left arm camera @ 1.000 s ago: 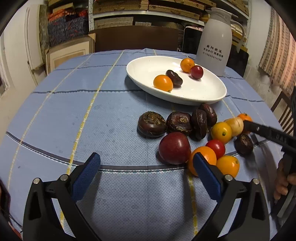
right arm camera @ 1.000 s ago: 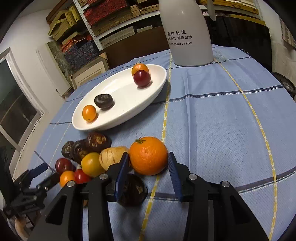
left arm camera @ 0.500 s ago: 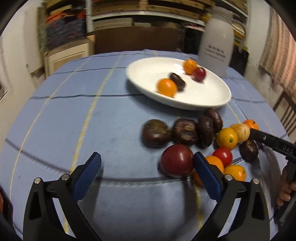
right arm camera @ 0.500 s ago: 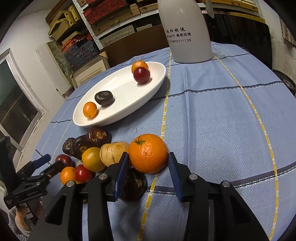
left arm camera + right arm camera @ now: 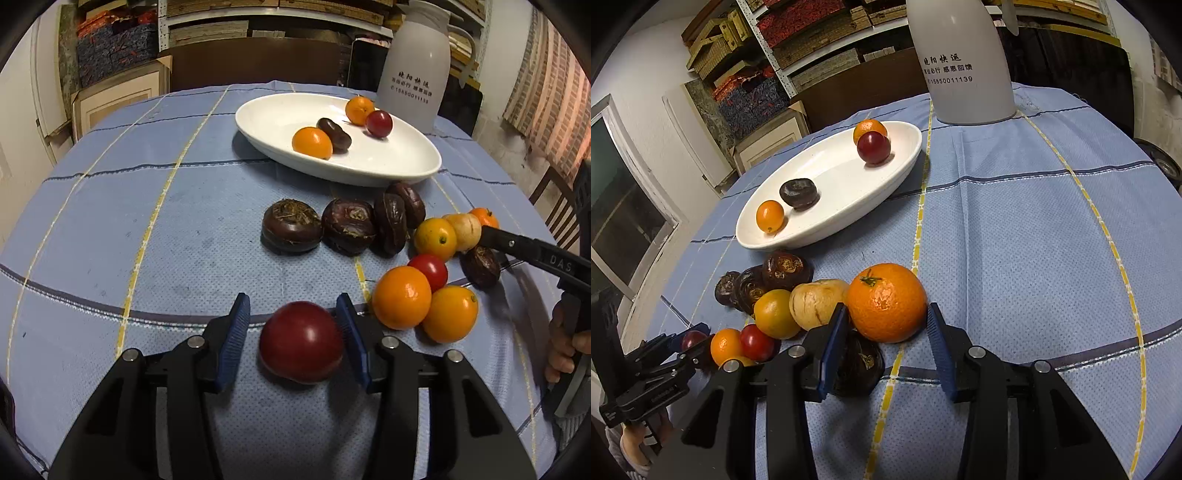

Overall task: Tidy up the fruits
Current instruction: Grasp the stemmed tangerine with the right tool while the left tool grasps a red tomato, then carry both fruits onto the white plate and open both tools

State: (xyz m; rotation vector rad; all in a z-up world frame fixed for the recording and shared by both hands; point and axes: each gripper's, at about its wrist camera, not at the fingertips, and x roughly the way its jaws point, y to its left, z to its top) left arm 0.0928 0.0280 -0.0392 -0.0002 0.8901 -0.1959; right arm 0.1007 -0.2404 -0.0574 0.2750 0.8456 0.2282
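Observation:
A dark red plum sits between the pads of my left gripper; the right pad touches it, the left pad stands a little off. My right gripper has its pads on both sides of an orange mandarin on the cloth. A white oval plate at the back holds several fruits: two orange ones, a red one and a dark chestnut. A loose cluster of dark water chestnuts, orange and red fruits lies between plate and grippers.
A white thermos jug stands behind the plate, also in the right wrist view. The round table carries a blue checked cloth. Shelves and boxes stand behind the table, and a chair at the far right.
My left gripper has moved forward and right around the red plum and narrowed its jaws from wide open. The right gripper stays around the mandarin, barely moved.

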